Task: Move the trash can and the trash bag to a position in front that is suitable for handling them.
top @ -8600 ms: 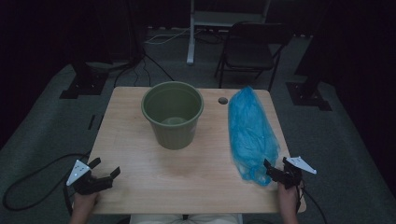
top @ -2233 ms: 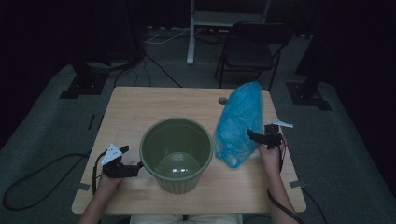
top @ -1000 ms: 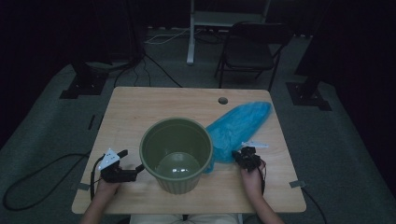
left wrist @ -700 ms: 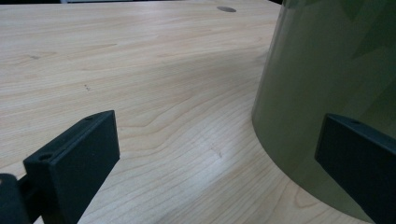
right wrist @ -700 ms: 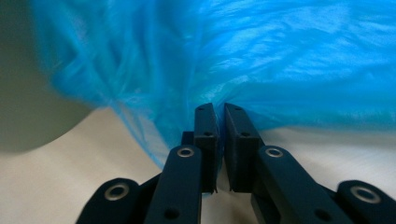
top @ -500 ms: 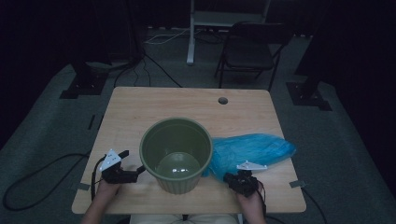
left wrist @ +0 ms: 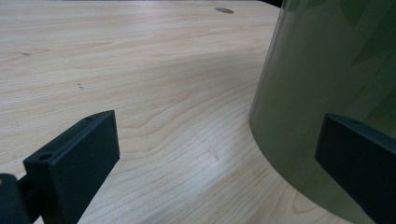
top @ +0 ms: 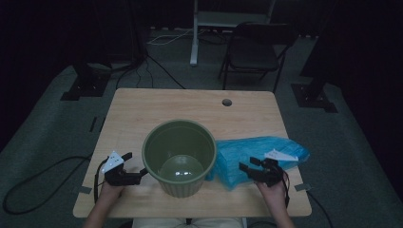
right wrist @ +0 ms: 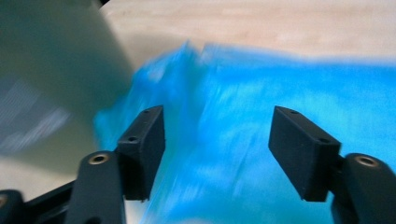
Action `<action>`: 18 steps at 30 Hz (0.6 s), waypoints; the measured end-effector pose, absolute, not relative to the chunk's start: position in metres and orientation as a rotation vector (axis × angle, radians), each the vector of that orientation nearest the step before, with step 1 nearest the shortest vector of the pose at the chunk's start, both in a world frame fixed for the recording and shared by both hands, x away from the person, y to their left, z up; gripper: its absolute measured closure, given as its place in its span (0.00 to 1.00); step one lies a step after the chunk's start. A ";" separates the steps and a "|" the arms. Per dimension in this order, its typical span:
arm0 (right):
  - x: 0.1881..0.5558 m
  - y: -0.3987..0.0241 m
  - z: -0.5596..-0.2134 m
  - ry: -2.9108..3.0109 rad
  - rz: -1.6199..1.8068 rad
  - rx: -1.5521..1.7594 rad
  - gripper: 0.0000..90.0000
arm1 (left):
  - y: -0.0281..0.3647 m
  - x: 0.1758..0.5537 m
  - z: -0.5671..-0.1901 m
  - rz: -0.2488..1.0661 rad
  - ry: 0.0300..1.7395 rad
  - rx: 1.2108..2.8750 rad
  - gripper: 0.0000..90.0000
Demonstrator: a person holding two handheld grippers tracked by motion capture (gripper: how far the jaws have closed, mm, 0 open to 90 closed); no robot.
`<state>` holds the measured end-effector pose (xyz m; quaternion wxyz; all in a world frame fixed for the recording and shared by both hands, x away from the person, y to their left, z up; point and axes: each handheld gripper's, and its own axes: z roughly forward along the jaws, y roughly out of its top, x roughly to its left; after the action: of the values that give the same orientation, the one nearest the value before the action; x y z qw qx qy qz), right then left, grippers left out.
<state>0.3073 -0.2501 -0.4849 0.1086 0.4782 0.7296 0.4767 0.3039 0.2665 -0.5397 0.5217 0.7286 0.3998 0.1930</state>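
Observation:
A green bucket [top: 179, 156] stands upright and empty near the table's front edge. A crumpled blue plastic bag [top: 256, 154] lies flat on the table, against the bucket's right side. My right gripper [top: 247, 164] hovers over the bag's near end. Its jaws have just been opening and now stand apart above the bag [right wrist: 280, 79] without pressing it, in the right gripper view [right wrist: 217, 126]. My left gripper [top: 135, 164] rests open at the bucket's left. One of its jaws is close beside the bucket wall [left wrist: 327, 70] in the left gripper view [left wrist: 217, 135].
The wooden table [top: 190, 104] has a round cable hole [top: 226, 102] at the back right. Its back half is bare wood. A folding chair [top: 256, 47] and stand bases sit on the dark floor behind the table.
The right gripper let go of the bag and rose a little. The bag swung from a diagonal toward the back to lying across the front right. The left gripper stayed put.

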 end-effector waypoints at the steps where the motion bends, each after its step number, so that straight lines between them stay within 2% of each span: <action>1: 0.319 -0.247 -0.483 2.147 1.414 1.388 0.35 | 0.266 0.304 -0.539 0.468 0.954 1.749 0.01; 3: 0.344 -0.237 -0.481 2.166 1.393 1.351 0.34 | 0.266 0.304 -0.539 0.467 0.951 1.749 0.01; 4: 0.344 -0.237 -0.481 2.166 1.393 1.351 0.34 | 0.266 0.304 -0.539 0.467 0.951 1.749 0.01; 5: 0.371 -0.224 -0.482 2.203 1.350 1.316 0.33 | 0.267 0.303 -0.539 0.464 0.953 1.749 0.00; 8: 0.391 -0.214 -0.487 2.238 1.311 1.298 0.31 | 0.268 0.303 -0.539 0.459 0.952 1.745 0.00; 9: 0.412 -0.202 -0.497 2.292 1.245 1.308 0.31 | 0.270 0.302 -0.539 0.462 0.952 1.745 0.01; 14: 0.433 -0.185 -0.522 2.408 1.074 1.275 0.31 | 0.274 0.298 -0.538 0.465 0.956 1.735 0.01; 18: 0.433 -0.181 -0.536 2.420 0.978 1.246 0.33 | 0.278 0.297 -0.537 0.466 0.968 1.720 0.00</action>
<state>0.4332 -0.1815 -0.5364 0.1241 0.4276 0.8302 0.3356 0.2972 0.2780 -0.5370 0.5283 0.7202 0.4052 0.1950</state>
